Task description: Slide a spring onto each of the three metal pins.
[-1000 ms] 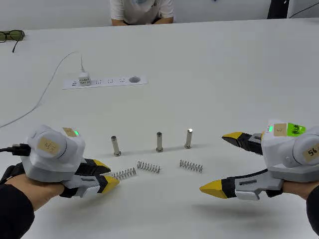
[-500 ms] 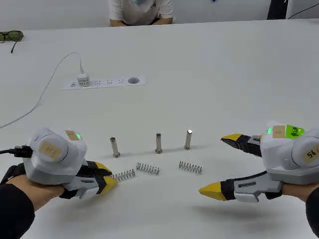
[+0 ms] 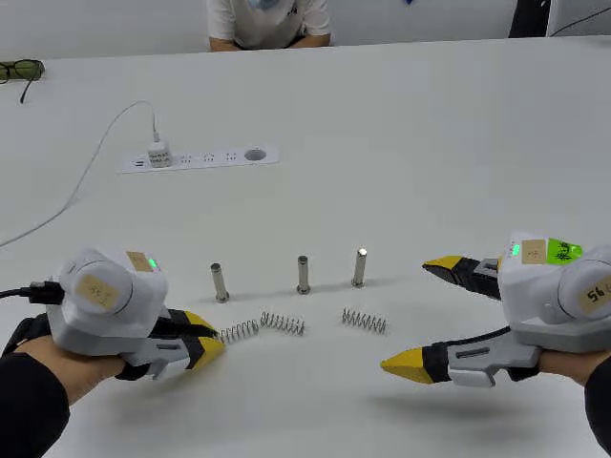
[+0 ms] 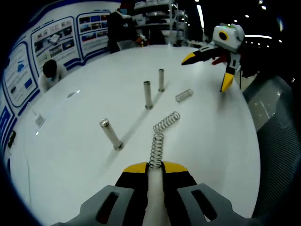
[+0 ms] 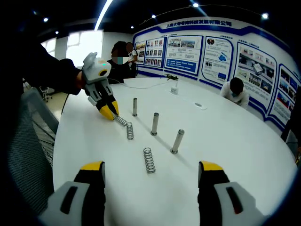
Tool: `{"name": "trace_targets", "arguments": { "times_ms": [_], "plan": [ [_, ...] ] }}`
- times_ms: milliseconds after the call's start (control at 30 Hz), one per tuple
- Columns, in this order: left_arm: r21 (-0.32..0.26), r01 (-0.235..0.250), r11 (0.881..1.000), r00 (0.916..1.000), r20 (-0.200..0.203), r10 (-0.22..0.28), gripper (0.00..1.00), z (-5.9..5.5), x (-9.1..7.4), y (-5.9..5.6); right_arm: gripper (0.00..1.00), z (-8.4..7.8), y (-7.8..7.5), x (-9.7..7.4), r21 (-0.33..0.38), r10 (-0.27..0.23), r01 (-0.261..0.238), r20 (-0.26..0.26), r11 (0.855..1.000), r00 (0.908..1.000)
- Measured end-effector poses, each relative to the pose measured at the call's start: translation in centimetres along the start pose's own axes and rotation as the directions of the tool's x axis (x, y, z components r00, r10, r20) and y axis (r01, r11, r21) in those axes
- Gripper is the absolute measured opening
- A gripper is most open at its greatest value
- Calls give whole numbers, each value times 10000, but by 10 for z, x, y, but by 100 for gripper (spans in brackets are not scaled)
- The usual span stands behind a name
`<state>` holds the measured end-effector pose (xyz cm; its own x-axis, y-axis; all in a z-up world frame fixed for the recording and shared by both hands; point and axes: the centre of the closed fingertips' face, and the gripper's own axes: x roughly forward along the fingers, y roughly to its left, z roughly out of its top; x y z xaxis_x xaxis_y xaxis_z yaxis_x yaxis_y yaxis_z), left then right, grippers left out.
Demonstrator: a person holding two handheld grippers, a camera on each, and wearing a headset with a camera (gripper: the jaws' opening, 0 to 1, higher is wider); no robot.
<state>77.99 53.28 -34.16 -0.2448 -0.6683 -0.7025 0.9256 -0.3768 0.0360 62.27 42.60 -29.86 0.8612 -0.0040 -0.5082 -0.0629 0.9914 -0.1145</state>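
Note:
Three metal pins stand upright in a row on the white table: left pin, middle pin, right pin. Three springs lie in front of them. My left gripper is shut on the near end of the left spring, whose coil runs out flat from the yellow tips. The middle spring and the right spring lie loose. My right gripper is open, a short way right of the right spring, which lies ahead between its jaws.
A white power strip with a plugged charger and a cable lies further back on the left. Dark glasses rest at the far left edge. A person sits at the far side of the table.
My left gripper has tilted and settled slightly, still at the end of the left spring. The right gripper, pins and other springs have not moved.

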Motion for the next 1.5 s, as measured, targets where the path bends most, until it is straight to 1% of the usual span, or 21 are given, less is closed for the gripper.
{"name": "trace_targets", "arguments": {
  "times_ms": [300,567,900,1500],
  "plan": [
    [-35,-163,9999,9997,173,163,11,5,-6,1,83,0,1,0,-4,29,-29,-16,10000,10000],
    [9,-316,9995,9986,423,315,11,17,-14,1,83,0,2,0,-26,48,-48,-37,10000,10000],
    [-16,-407,9992,9972,632,408,11,26,-18,3,83,0,2,0,-34,44,-45,-40,10000,10000],
    [-164,-488,9987,9953,835,500,11,34,-21,6,83,-1,1,0,-45,28,-28,-69,10000,10000]
  ]
}}
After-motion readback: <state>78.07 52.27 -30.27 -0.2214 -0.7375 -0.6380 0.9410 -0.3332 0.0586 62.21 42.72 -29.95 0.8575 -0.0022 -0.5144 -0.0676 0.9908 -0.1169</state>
